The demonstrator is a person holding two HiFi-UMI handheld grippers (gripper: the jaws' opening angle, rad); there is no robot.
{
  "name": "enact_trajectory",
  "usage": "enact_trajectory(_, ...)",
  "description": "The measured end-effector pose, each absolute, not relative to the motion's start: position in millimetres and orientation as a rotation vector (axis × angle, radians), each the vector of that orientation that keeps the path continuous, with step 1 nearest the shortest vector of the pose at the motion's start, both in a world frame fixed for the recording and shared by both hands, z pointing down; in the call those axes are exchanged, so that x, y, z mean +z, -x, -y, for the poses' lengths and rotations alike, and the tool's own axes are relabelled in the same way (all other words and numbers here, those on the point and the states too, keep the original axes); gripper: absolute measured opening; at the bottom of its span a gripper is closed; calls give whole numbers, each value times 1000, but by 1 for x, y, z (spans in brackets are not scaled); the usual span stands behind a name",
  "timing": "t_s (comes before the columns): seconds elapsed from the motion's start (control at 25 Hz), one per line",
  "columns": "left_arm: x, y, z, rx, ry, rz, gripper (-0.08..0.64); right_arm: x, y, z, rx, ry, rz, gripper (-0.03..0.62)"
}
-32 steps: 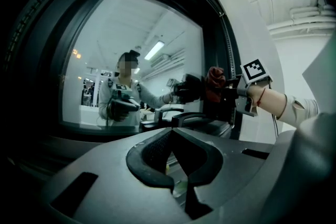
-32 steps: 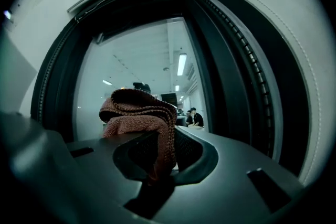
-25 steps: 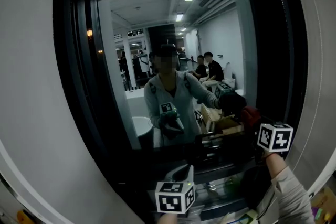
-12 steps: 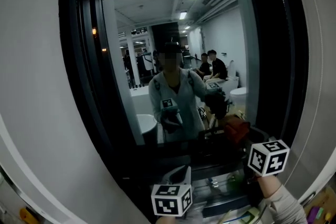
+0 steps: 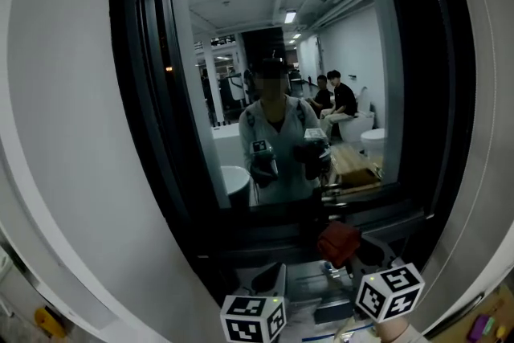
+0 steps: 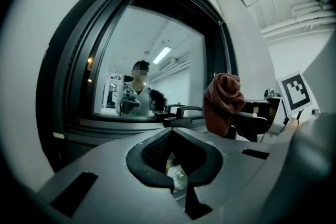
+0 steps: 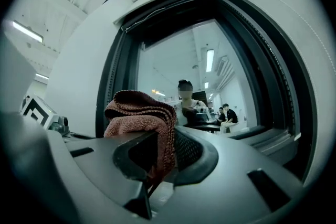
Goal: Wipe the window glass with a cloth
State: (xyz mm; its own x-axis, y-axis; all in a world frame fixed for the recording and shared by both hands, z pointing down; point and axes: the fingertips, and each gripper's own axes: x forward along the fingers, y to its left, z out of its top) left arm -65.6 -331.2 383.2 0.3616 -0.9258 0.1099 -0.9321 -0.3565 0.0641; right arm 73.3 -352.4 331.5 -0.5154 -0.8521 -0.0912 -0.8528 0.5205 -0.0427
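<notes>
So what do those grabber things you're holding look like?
Both look alike. The left gripper and the right gripper have smooth grey bodies with dark rectangular slots, and curved black jaws with a bumpy, rubbery lining. Each carries a white cube printed with black square markers: the left cube and the right cube.

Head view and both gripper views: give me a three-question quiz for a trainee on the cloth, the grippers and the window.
1. True or false: the left gripper clamps a sponge.
2. The reddish-brown terry cloth is pinched by: A the left gripper, B the right gripper, C neither.
3. In the head view, is the cloth above or below the dark-framed window glass?
Key: 1 false; 2 B; 3 below.
</notes>
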Motion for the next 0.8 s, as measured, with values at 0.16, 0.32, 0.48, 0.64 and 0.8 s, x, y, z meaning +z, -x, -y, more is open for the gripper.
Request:
enact_trajectory(0.16, 390, 71, 313, 71, -2481, 1729, 3, 352, -57, 328, -47, 1432, -2680, 51)
enact_trajectory(0.32, 400, 72, 298, 65, -2472, 1732, 3, 368, -46, 306, -31, 1402, -2715, 51)
enact_trajectory(0.48, 403, 71, 286, 59, -2470, 1743, 3, 377, -41, 290, 14, 1394, -2743, 51)
enact_trajectory(0.64, 406, 72, 281, 64, -2468, 1760, 3, 382, -38, 279, 6, 1382, -2754, 51)
enact_trajectory(0.8, 406, 71, 281, 60, -2464, 1761, 3, 388, -38, 279, -3, 1381, -2764, 51)
